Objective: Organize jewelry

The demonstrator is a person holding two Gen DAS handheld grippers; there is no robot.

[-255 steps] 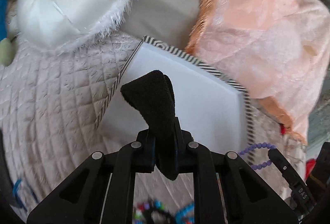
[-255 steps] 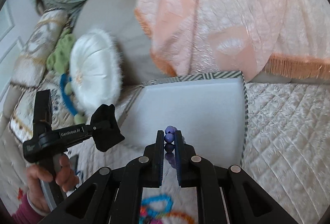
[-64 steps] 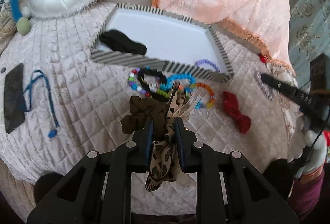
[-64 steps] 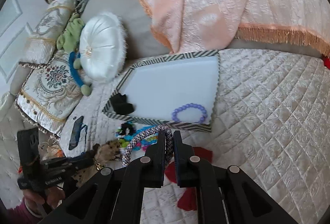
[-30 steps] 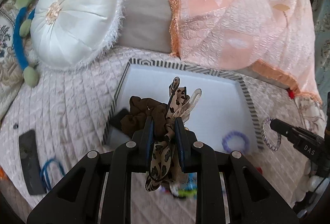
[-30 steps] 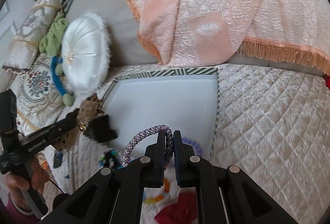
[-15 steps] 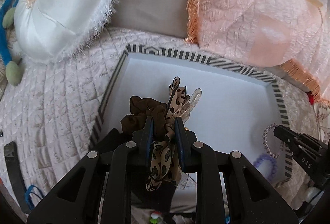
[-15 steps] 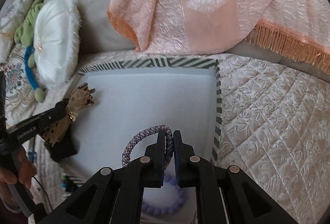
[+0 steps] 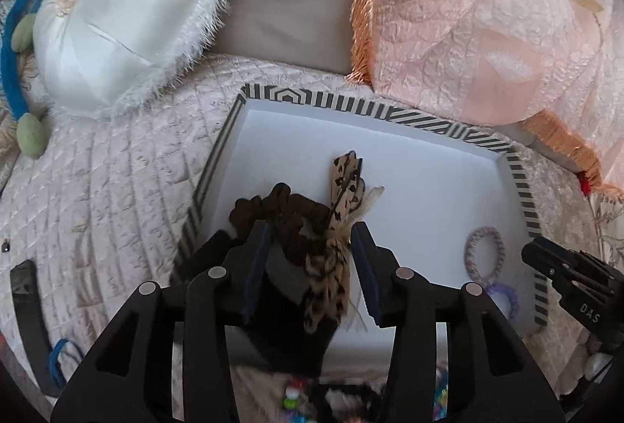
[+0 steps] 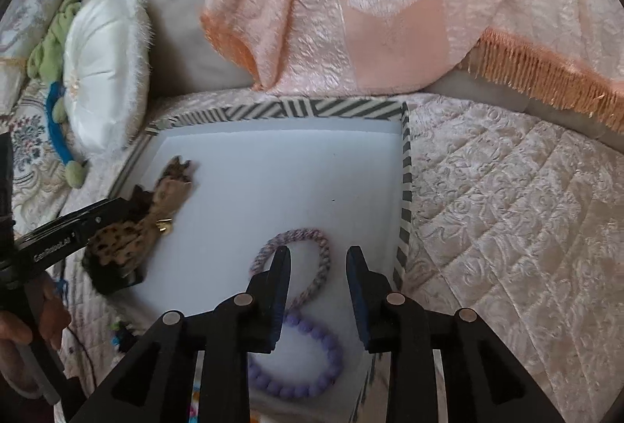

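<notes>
the brown scrunchie [image 9: 288,216] and the leopard-print ribbon tie [image 9: 343,204] sit bunched together at the left side of the striped tray [image 9: 390,113], on its white floor, partly over a black piece of fabric [image 9: 288,329] near the tray's left corner. the left hand-held gripper [image 9: 311,259] stands around them with its jaws opening; the bundle is between the fingers, the ribbon close against the right-hand pad, and a clear gap shows on the scrunchie's side. in the right wrist view the same bundle [image 10: 156,212] lies by the tray's left wall [image 10: 132,165], with the left hand-held gripper [image 10: 117,208] reaching in over it from the left and a hand [image 10: 27,321] on its handle.

toward the tray's near right corner lies a braided lilac-and-grey hair tie [image 10: 308,259], flat on the white floor. the right hand-held gripper [image 10: 318,278] is over it with jaws opening; the tie runs between the fingers and none of the pads presses on it. just nearer the camera, touching or almost touching the tie, is a purple bead bracelet [image 10: 300,364], also inside the tray.

the tray rests on a quilted cream bedspread [image 10: 507,212]. behind it are a round white satin cushion [image 9: 124,6] and a peach fringed throw [image 10: 370,6]. coloured beads [image 9: 292,392] lie blurred on the bedspread in front of the tray.
</notes>
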